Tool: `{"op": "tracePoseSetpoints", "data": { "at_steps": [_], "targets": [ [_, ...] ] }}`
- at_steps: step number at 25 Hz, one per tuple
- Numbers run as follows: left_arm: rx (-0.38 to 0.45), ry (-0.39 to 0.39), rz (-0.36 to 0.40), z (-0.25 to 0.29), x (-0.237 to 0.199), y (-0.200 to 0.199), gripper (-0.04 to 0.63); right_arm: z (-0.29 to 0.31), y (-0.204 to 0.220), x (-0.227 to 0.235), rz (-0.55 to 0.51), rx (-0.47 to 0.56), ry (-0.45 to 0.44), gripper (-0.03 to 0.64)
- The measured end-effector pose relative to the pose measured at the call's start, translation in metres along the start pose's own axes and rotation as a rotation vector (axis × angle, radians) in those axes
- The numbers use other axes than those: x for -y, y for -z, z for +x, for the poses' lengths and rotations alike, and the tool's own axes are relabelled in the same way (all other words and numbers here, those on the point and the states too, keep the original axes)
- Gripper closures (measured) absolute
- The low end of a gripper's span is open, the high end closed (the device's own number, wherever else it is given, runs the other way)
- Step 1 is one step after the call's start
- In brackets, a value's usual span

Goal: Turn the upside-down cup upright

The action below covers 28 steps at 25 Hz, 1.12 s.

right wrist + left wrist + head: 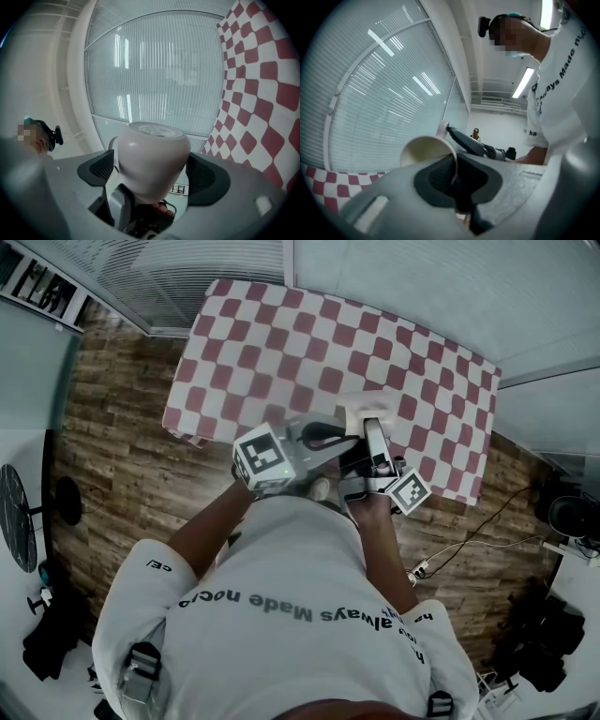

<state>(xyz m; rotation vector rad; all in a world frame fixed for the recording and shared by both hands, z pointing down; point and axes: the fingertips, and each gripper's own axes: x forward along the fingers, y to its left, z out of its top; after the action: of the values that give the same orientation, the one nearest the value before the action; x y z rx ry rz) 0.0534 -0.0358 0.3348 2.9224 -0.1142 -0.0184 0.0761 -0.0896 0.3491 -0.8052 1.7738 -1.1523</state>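
Observation:
A white cup [361, 407] is held in the air over the near edge of the checked table [281, 343]. My left gripper [336, 435] comes in from the left; in the left gripper view it [453, 169] is shut on the cup's thin rim, and the cup [425, 149] shows its open mouth. In the right gripper view the cup [152, 159] sits between the wide jaws of my right gripper [152, 174], base pointing away. Both dark pads [96, 171] stand slightly off its sides. The right gripper [375, 432] reaches the cup from below in the head view.
A red-and-white checked cloth [262, 93] covers the table. Window blinds [187, 268] run behind it. Wooden floor [112, 446] surrounds it, with a cable and socket strip [422, 566] at the right and dark bags [548, 643] at the lower right.

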Motion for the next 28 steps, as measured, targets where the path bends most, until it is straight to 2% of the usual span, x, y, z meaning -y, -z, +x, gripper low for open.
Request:
{"op": "tracePoseSetpoints", "data": {
  "at_steps": [5,10,12,18,22,25,28],
  "targets": [
    [0.011,-0.004,0.009,0.014,0.003,-0.008,0.575,-0.014,-0.016,-0.009,-0.102,-0.048,0.037,0.121],
    [0.011,-0.014,0.011,0.008,-0.006,-0.01,0.575,-0.018,-0.016,-0.015,-0.317,-0.137,0.091,0.115],
    [0.011,-0.015,0.008,0.007,-0.008,-0.01,0.575,-0.021,-0.017,-0.018,-0.454,-0.187,0.116,0.115],
    [0.007,-0.015,0.014,0.003,-0.011,-0.012,0.575,-0.023,-0.011,-0.026,-1.001,-0.404,0.172,0.117],
    [0.003,-0.017,0.012,0.003,-0.013,-0.011,0.575,-0.021,-0.001,-0.03,-1.331,-0.521,0.189,0.126],
    [-0.002,-0.018,0.01,0.004,-0.015,-0.01,0.575,-0.019,0.006,-0.03,-1.544,-0.613,0.199,0.123],
    [-0.006,-0.018,0.013,0.003,-0.014,-0.01,0.575,-0.022,0.007,-0.027,-1.7,-0.711,0.252,0.118]
  ]
}}
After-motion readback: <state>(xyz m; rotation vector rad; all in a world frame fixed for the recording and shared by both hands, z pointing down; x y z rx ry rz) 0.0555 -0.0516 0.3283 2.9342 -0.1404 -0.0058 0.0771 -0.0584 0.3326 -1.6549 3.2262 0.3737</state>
